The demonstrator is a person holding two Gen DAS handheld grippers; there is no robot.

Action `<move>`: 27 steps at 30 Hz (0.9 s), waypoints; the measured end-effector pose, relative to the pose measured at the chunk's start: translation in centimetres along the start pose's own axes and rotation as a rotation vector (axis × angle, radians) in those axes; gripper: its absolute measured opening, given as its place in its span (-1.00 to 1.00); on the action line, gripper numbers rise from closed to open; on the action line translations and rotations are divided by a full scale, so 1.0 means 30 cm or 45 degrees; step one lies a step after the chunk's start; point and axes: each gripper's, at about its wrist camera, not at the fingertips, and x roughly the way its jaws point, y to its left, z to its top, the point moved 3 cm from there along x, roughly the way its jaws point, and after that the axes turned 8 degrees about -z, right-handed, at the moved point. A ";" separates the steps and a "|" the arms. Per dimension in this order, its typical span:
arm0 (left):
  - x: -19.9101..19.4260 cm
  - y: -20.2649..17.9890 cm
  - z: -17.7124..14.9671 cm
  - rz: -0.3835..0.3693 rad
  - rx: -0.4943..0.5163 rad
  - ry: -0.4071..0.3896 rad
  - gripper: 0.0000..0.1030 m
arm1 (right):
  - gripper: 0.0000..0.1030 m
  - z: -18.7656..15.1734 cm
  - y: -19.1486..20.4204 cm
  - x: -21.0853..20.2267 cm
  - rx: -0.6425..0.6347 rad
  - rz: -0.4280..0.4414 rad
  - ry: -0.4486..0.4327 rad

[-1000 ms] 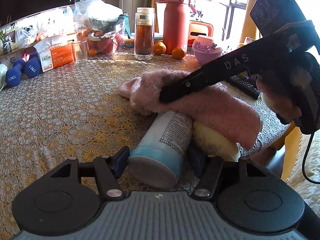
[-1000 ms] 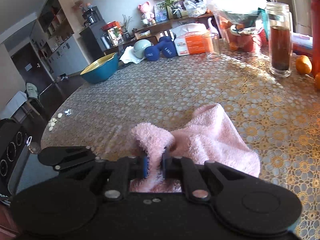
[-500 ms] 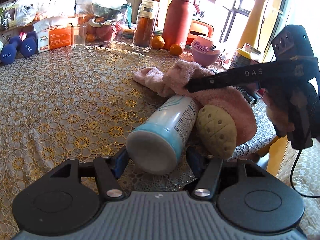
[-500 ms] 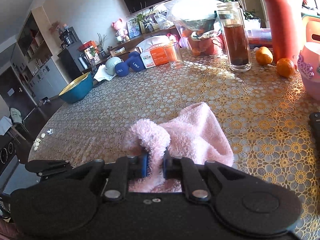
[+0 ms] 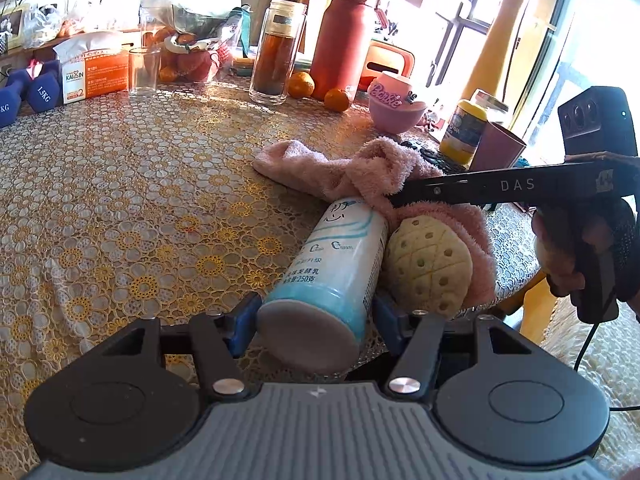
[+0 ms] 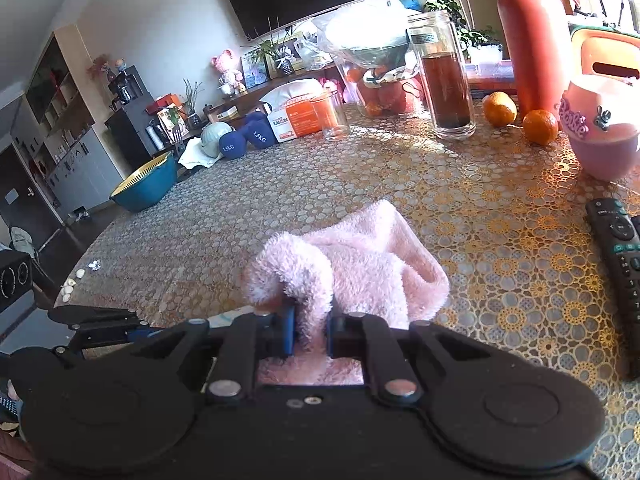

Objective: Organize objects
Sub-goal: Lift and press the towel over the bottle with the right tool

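Note:
My left gripper (image 5: 312,320) is shut on a white-and-teal bottle (image 5: 336,268) that lies with its base toward the camera on the patterned table (image 5: 120,200). A yellow pineapple-shaped sponge (image 5: 428,268) rests against the bottle's right side. My right gripper (image 6: 310,330) is shut on a fold of a pink fluffy towel (image 6: 360,264); it also shows in the left wrist view (image 5: 394,200), gripping the towel (image 5: 372,168) above the bottle and sponge. The towel drapes behind and around the sponge.
At the back stand a tea jar (image 5: 278,52), a red flask (image 5: 344,40), oranges (image 5: 336,100), a pink Barbie bowl (image 5: 396,102), a glass (image 5: 144,72), an orange box (image 5: 96,76) and blue dumbbells (image 5: 40,88). A remote (image 6: 620,248) lies right; a teal bowl (image 6: 144,184) far left.
The right gripper has pulled the towel up and back off the bottle and sponge, uncovering them. The left gripper has kept its hold on the bottle and tilted it.

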 end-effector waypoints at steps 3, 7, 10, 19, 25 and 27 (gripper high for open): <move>0.002 -0.011 -0.003 0.016 0.022 0.009 0.16 | -0.74 0.000 0.002 -0.023 -0.085 -0.126 -0.019; 0.003 -0.020 -0.004 0.035 0.046 0.012 0.16 | -0.77 0.017 -0.020 -0.068 -0.144 -0.268 -0.063; 0.002 -0.023 0.001 0.042 0.053 0.009 0.17 | -0.77 0.054 -0.011 -0.122 -0.136 -0.237 -0.127; 0.002 -0.031 0.004 0.061 0.074 0.011 0.17 | -0.77 0.074 0.267 -0.135 -0.377 0.110 -0.127; 0.001 -0.027 -0.001 0.068 0.076 0.011 0.17 | -0.77 0.009 0.389 -0.062 -0.425 0.288 -0.014; 0.001 -0.032 -0.002 0.076 0.092 0.012 0.17 | -0.78 -0.007 0.394 -0.036 -0.394 0.339 0.031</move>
